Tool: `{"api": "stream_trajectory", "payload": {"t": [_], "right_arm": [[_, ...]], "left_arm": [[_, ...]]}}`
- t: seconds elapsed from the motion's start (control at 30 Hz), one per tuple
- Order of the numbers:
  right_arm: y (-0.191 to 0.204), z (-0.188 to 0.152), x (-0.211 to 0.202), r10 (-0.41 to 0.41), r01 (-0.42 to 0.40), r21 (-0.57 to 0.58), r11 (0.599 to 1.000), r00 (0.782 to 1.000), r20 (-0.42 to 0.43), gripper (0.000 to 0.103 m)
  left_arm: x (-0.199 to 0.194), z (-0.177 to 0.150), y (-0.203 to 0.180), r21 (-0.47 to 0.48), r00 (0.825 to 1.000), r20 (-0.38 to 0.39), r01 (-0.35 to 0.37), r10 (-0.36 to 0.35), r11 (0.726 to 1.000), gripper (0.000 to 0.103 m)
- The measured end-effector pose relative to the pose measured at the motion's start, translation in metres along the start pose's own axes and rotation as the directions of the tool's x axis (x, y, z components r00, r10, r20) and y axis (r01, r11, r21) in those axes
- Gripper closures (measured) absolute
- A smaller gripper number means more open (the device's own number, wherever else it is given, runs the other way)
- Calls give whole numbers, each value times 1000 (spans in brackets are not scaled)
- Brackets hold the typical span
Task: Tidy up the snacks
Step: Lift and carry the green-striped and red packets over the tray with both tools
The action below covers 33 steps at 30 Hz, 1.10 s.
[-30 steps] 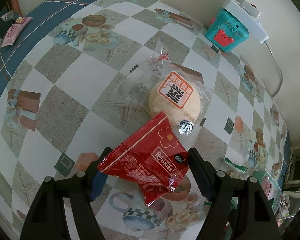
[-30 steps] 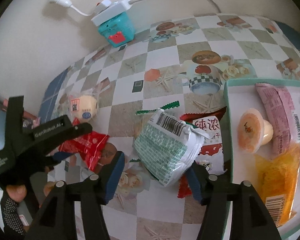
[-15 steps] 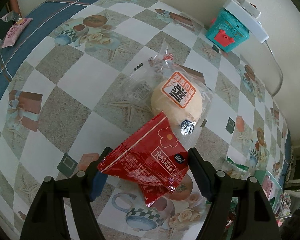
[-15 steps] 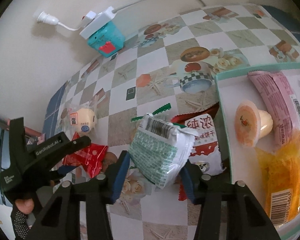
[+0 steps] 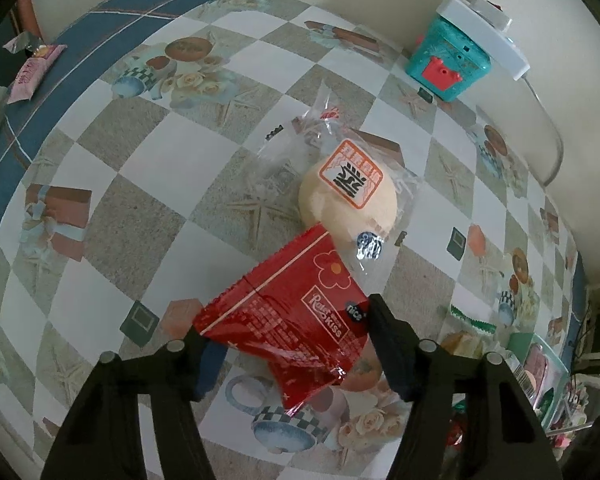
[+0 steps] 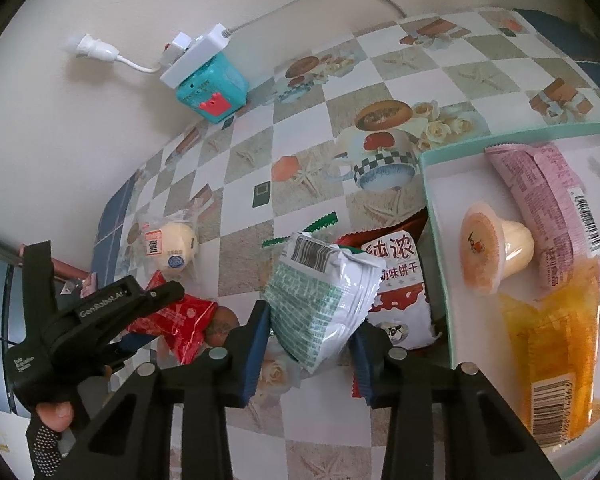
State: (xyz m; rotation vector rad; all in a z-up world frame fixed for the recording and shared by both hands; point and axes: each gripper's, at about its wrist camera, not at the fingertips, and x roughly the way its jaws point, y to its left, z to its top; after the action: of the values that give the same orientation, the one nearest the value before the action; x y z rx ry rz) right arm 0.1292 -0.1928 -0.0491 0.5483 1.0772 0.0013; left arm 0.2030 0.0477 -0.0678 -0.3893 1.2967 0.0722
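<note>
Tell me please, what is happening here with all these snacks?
A person is sorting snacks with two handheld grippers. The left gripper is closed on a red snack packet, lifted above the checkered tablecloth. The right gripper is closed on a green-and-white snack bag, beside the green-rimmed tray. The tray already holds a jelly cup, a pink packet and an orange packet. A wrapped bun and a red-and-white biscuit bag lie on the table.

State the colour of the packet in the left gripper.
Red packet, white print; clearest in the left wrist view.
</note>
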Motion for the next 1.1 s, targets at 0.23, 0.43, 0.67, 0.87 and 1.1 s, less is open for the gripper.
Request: {"api": "stream_trajectory", "payload": {"t": [0.23, 0.43, 0.67, 0.87, 1.1], "right_arm": [[3, 0, -17, 1, -1, -21, 1000, 1000, 19, 64], [7, 0, -43, 12, -10, -36, 999, 998, 58, 64], [6, 2, -81, -22, 28, -50, 998, 993, 112, 64], [-2, 6, -111, -57, 67, -55, 996, 985, 165, 64], [-21, 13, -149, -103, 115, -36, 993, 967, 233, 64]], "left_arm": [[-12, -8, -1, -5, 1000, 10, 12, -12, 1000, 42], [-30, -14, 2, -6, 999, 41, 10, -10, 1000, 43], [-66, -17, -2, 8, 993, 117, 16, -17, 1000, 43], [-91, -23, -16, 32, 986, 164, 30, -35, 999, 43], [-121, -34, -43, 74, 971, 228, 51, -67, 996, 42]]}}
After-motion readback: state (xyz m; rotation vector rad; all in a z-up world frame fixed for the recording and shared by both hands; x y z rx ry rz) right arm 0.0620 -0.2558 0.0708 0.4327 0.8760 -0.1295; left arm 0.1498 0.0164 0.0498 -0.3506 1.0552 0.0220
